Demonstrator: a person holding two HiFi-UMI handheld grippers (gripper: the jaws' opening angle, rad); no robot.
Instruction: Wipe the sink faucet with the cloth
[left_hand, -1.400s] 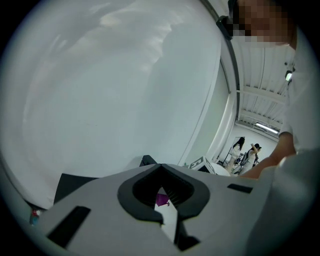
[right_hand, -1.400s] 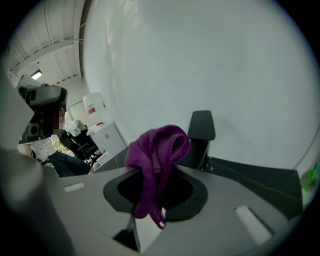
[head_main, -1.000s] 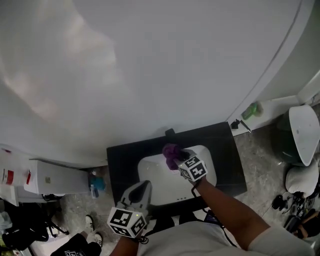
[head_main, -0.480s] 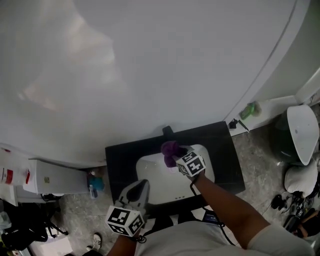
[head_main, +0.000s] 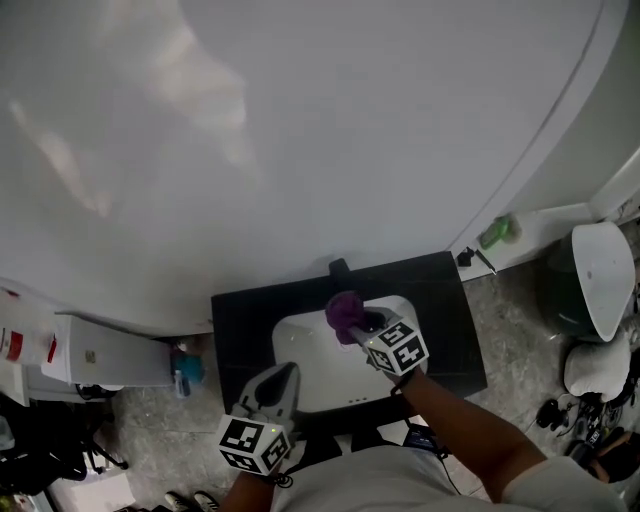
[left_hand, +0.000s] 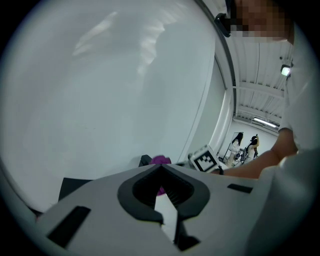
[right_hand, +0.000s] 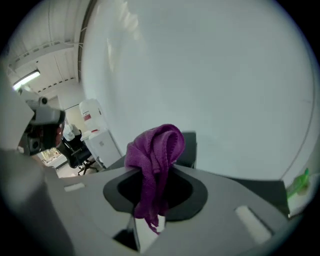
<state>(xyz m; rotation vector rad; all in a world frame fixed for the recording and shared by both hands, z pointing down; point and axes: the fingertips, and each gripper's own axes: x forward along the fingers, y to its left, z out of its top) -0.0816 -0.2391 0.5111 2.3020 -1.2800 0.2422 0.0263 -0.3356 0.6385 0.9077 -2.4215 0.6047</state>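
A white sink (head_main: 320, 365) sits in a black countertop (head_main: 450, 320), with a short black faucet (head_main: 339, 268) at its back edge. My right gripper (head_main: 352, 320) is over the basin just in front of the faucet and is shut on a purple cloth (head_main: 345, 310). In the right gripper view the cloth (right_hand: 156, 150) bunches above the jaws and hangs between them, and the faucet (right_hand: 189, 148) stands right behind it. My left gripper (head_main: 283, 375) hovers at the sink's near left edge, shut and holding nothing. The left gripper view shows its jaws (left_hand: 160, 168) closed, with the cloth (left_hand: 160, 160) beyond them.
A large pale curved wall rises behind the counter. A white cabinet (head_main: 105, 355) and a blue bottle (head_main: 184, 366) stand to the left. A green object (head_main: 497, 232) lies on a white ledge at the right, near a bin with a white lid (head_main: 595, 275).
My right gripper nudged the cloth toward the faucet, then drew back a little toward me. The left gripper has hardly moved.
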